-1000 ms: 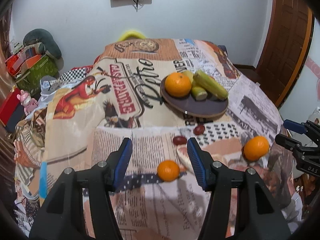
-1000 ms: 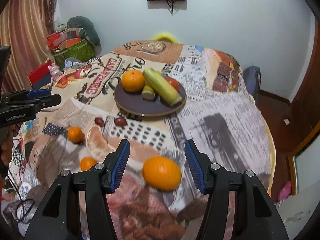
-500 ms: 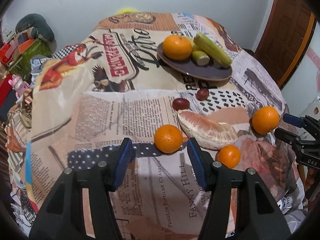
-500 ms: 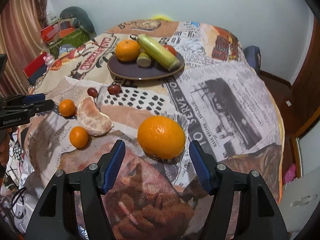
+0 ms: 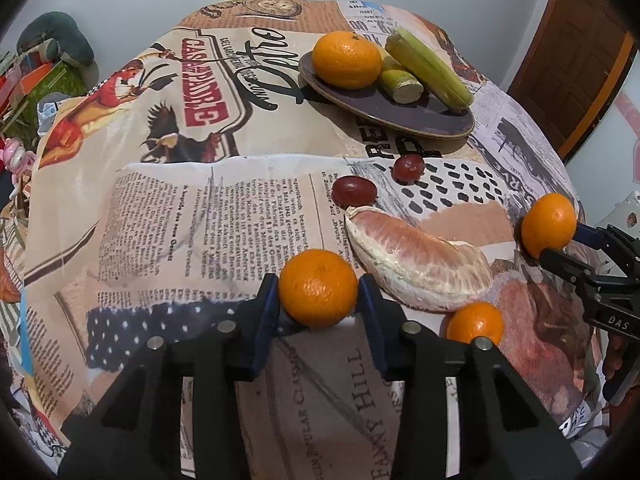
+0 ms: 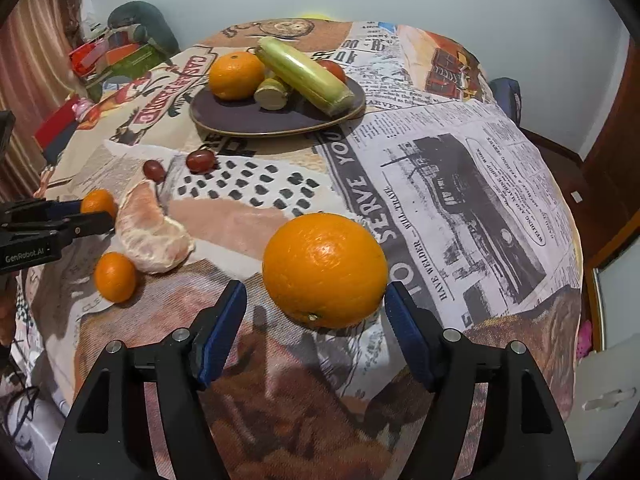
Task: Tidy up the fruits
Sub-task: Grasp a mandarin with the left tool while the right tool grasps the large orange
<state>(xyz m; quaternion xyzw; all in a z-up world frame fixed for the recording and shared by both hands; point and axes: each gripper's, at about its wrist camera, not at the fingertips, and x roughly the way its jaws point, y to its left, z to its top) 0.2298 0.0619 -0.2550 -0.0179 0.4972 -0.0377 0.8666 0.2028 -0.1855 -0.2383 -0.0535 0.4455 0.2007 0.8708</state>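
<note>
Left gripper (image 5: pixel 318 292) is clamped on a small round orange mandarin (image 5: pixel 318 288), blue pads touching both its sides, low over the newspaper-print tablecloth on the table (image 5: pixel 168 216). Just right of it lies a peeled pale pink pomelo segment (image 5: pixel 416 264), long axis running from far-left to near-right, pointed tip toward two dark red grapes (image 5: pixel 354 191). A second small mandarin (image 5: pixel 475 323) sits just beside the segment's near edge.

Right gripper (image 6: pixel 316 316) is spread wide around a large round orange (image 6: pixel 325 270), which rests on the tablecloth between the pads; gaps on both sides, stem end facing the camera, no contact visible.

Farther back, a dark purple round plate (image 6: pixel 256 120) holds another orange mandarin (image 6: pixel 236 75), a long green-yellow corn-like stalk (image 6: pixel 304 76) lying diagonally from far-left to near-right, and a short cut stalk piece (image 6: pixel 272 94). A red fruit behind the stalk is mostly hidden.
</note>
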